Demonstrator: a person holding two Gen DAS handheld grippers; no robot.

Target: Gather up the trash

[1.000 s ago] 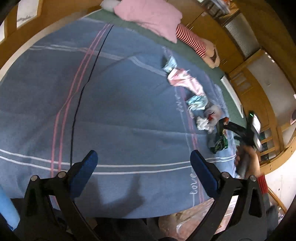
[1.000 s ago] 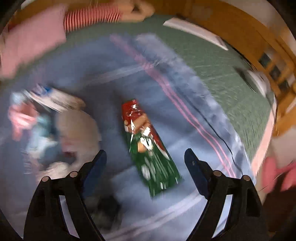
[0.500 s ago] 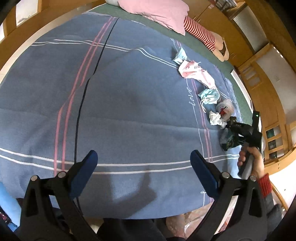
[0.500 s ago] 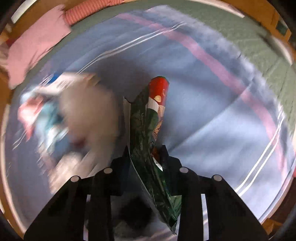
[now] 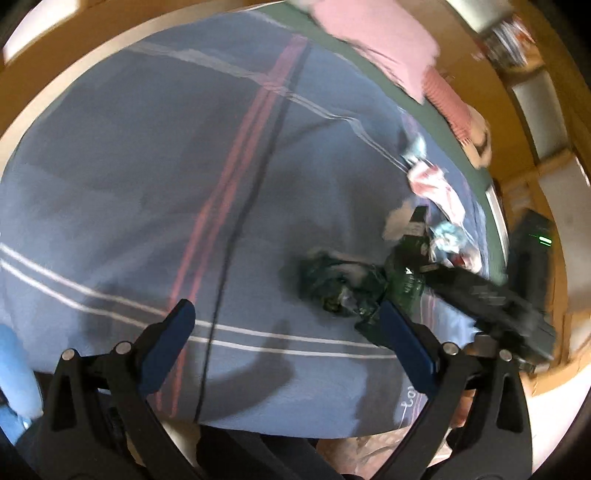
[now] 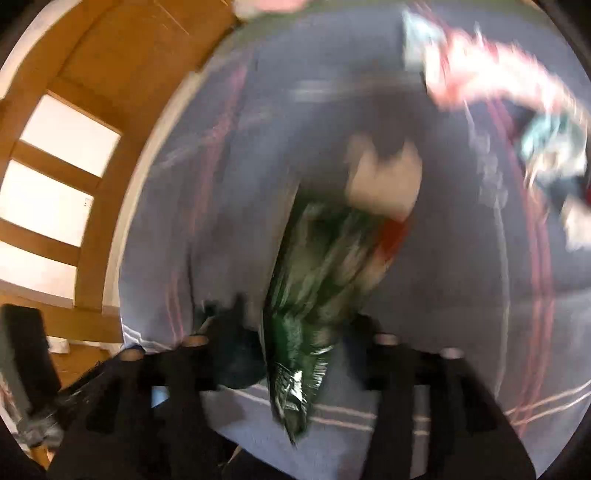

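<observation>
My right gripper (image 6: 299, 343) is shut on a green and red snack bag (image 6: 325, 258) and holds it above the blue blanket (image 6: 229, 177). In the left wrist view the same green bag (image 5: 343, 284) hangs from the right gripper (image 5: 402, 275), close in front of my left gripper (image 5: 288, 332), which is open and empty. More trash lies further along the blanket: a pink and white wrapper (image 5: 436, 184), a light blue wrapper (image 5: 448, 236) and other small pieces. Both views are blurred.
A pink pillow (image 5: 369, 33) and a red-striped soft toy (image 5: 454, 107) lie at the far end of the bed. Wooden bed frame (image 6: 92, 122) and furniture surround the blanket. A light blue object (image 5: 14, 380) shows at the lower left.
My right gripper has lifted the green bag off the blanket and carried it toward my left gripper. The left gripper stays open. Both cameras have swung, and the views blur.
</observation>
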